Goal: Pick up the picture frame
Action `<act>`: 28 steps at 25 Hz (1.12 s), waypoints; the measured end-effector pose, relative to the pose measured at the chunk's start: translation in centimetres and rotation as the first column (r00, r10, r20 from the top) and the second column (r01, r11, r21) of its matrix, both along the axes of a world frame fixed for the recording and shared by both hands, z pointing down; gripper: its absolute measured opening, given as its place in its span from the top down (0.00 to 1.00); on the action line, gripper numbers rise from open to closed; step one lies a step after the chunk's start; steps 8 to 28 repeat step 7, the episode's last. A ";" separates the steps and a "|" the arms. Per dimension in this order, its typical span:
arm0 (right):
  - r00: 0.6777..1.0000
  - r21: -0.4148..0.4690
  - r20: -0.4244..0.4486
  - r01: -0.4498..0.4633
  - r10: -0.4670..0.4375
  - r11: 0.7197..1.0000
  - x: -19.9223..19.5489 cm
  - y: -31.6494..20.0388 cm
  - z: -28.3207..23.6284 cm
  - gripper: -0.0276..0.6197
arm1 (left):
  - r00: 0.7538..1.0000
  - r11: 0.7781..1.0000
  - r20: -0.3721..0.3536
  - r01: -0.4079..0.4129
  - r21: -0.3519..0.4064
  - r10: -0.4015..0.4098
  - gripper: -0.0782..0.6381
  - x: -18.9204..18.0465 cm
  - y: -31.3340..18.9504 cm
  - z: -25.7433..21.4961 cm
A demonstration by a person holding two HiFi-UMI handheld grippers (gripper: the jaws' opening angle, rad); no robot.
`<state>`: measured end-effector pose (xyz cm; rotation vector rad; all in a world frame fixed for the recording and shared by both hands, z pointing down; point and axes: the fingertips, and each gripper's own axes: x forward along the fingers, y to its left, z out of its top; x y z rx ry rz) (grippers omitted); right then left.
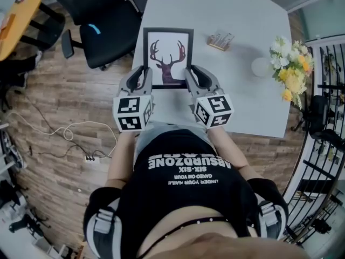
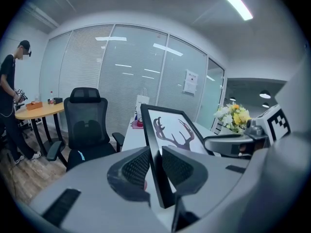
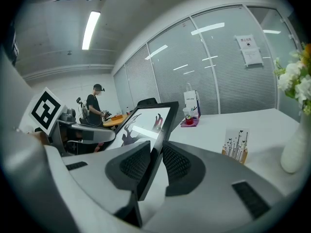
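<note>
Clearly, you have both tongs clenched on the black rectangular picture frame with the antlered deer print [image 1: 168, 53]. The left gripper [image 1: 141, 75] pinches its left bar close to the near corner, and the right gripper [image 1: 194, 75] pinches the right bar at the matching spot. In each gripper view the ribbed pads [image 2: 137, 166] lie against the two faces of that thin black bar with no gap showing, so you are squeezing across its thickness rather than hooking under an edge.

That suits a flat, wide thing. A single grip at one corner would let it swing, while two level grips on opposite sides share the weight and stop it twisting.

The frame sits over the white table top [image 1: 242, 107], directly in front of your body, print side up. Both gripper views show its far end sloping upward above the surface beyond. I judge it to be off the table, though no view shows its underside plainly.

The yellow and white flowers in their pale vase [image 1: 291, 69] and the small wooden card stand [image 1: 221, 39] stand well apart to the right. The black office chair [image 1: 105, 26] is off the table's left corner, so nothing crowds the lift.
</note>
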<state>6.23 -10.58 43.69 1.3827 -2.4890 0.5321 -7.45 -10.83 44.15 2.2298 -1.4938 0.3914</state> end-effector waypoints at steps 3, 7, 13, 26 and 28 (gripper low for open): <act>1.000 0.006 0.001 -0.004 0.004 1.000 0.0 -0.1 -0.1 0.81 | 1.000 1.000 0.010 -0.004 0.007 0.004 0.76 0.0 -0.3 -0.1; 1.000 0.005 -0.001 -0.011 0.011 1.000 0.1 -0.3 -0.1 0.81 | 1.000 1.000 0.010 -0.005 0.004 0.005 0.76 0.1 -0.4 0.0; 1.000 0.005 -0.001 -0.011 0.011 1.000 0.1 -0.3 -0.1 0.81 | 1.000 1.000 0.010 -0.005 0.004 0.005 0.76 0.1 -0.4 0.0; 1.000 0.005 -0.001 -0.011 0.011 1.000 0.1 -0.3 -0.1 0.81 | 1.000 1.000 0.010 -0.005 0.004 0.005 0.76 0.1 -0.4 0.0; 1.000 0.005 -0.001 -0.011 0.011 1.000 0.1 -0.3 -0.1 0.81 | 1.000 1.000 0.010 -0.005 0.004 0.005 0.76 0.1 -0.4 0.0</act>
